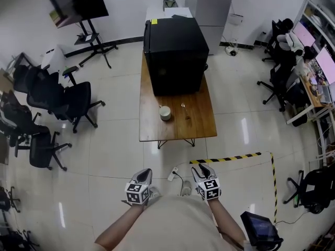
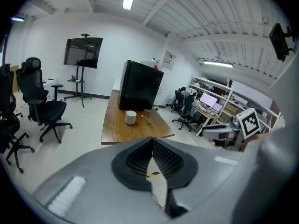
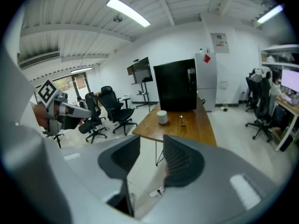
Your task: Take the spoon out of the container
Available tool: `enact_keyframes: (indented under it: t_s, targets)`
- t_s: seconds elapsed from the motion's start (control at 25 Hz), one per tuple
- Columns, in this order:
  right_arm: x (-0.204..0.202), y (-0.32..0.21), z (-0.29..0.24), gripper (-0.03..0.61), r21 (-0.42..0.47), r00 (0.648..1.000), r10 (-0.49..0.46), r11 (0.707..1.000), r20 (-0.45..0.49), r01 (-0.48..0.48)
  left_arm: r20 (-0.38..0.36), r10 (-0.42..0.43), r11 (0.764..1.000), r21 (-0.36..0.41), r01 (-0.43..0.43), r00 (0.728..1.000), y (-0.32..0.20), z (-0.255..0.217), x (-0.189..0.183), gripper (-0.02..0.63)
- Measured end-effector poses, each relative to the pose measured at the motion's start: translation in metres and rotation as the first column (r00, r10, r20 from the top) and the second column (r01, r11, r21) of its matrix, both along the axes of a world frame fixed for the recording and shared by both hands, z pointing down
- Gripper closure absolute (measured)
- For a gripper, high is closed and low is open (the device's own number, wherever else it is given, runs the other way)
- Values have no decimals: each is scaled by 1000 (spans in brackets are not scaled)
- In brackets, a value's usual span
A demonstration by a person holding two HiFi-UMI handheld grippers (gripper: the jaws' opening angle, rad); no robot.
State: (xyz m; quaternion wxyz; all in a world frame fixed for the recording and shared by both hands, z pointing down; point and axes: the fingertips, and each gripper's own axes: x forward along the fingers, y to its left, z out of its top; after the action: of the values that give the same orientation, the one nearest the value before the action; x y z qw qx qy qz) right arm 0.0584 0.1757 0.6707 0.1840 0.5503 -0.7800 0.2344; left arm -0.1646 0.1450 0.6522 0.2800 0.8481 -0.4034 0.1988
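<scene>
The white container (image 1: pixel 165 112) stands on the wooden table (image 1: pixel 175 131) before a black cabinet (image 1: pixel 175 54); the spoon (image 1: pixel 187 112) lies on the table beside it, apart; the left tool (image 1: pixel 147 172) is pressed together at the tips; the right tool (image 1: pixel 201 167) is spread, empty; both hang well short of the table.

In the head view the container (image 1: pixel 165 113) on the bench (image 1: pixel 152 127) is too small to show what is in it, and the small thing (image 1: pixel 187 117) just beside it is too tiny to name. The black box (image 1: pixel 175 54) hides the bench's far end. The bottom edge cuts off the person's forearms (image 1: pixel 123 226) and a dark device (image 1: pixel 260 229) near the right corner, and the left edge cuts through the chairs (image 1: pixel 10 124) there.
</scene>
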Motion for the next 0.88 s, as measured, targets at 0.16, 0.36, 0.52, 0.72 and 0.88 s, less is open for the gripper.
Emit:
enact_keyframes:
  t_s: [0.16, 0.36, 0.52, 0.72, 0.88]
  targets:
    - [7, 5, 2, 440, 9, 999, 30, 1000, 36, -30, 4, -4, 1000, -7, 4, 1000, 3, 0, 1, 614]
    - [16, 5, 6, 446, 7, 996, 67, 998, 61, -68, 23, 18, 1000, -10, -17, 1000, 7, 0, 8, 614]
    - [25, 2, 4, 454, 21, 994, 77, 997, 73, -79, 36, 41, 999, -12, -40, 999, 7, 2, 20, 614]
    - [36, 11, 12, 465, 2, 991, 98, 995, 89, -99, 47, 56, 998, -14, -55, 997, 9, 4, 31, 614]
    - [42, 8, 13, 465, 8, 990, 107, 994, 91, -108, 54, 60, 998, -8, -60, 997, 6, 4, 37, 614]
